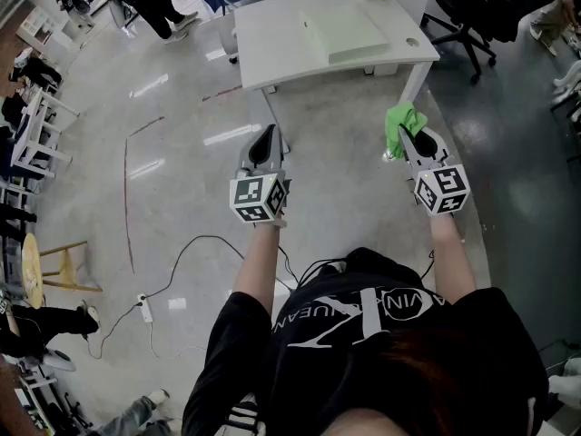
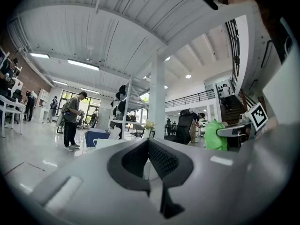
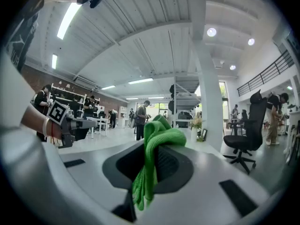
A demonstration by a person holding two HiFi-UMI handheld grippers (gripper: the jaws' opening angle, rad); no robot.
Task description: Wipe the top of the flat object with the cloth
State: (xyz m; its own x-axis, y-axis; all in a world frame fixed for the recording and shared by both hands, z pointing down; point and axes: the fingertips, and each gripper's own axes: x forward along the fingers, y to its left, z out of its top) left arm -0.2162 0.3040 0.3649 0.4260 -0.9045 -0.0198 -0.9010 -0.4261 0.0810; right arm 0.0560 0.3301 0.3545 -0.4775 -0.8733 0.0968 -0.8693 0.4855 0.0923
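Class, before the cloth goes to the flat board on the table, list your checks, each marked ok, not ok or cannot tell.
1. Green cloth clamped in right gripper jaws: ok.
2. Left gripper shut, nothing in it: ok.
3. Flat board lies on the table, top uncovered: ok.
4. Cloth touching the board: not ok, both grippers are short of the table.
5. Cloth clean: cannot tell.

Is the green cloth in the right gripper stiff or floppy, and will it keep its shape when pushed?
Probably floppy: the cloth bunches above the right gripper and droops below its jaws. It looks light and soft, judging by its fluffy weave. Pushed, it would likely crumple rather than slide flat.
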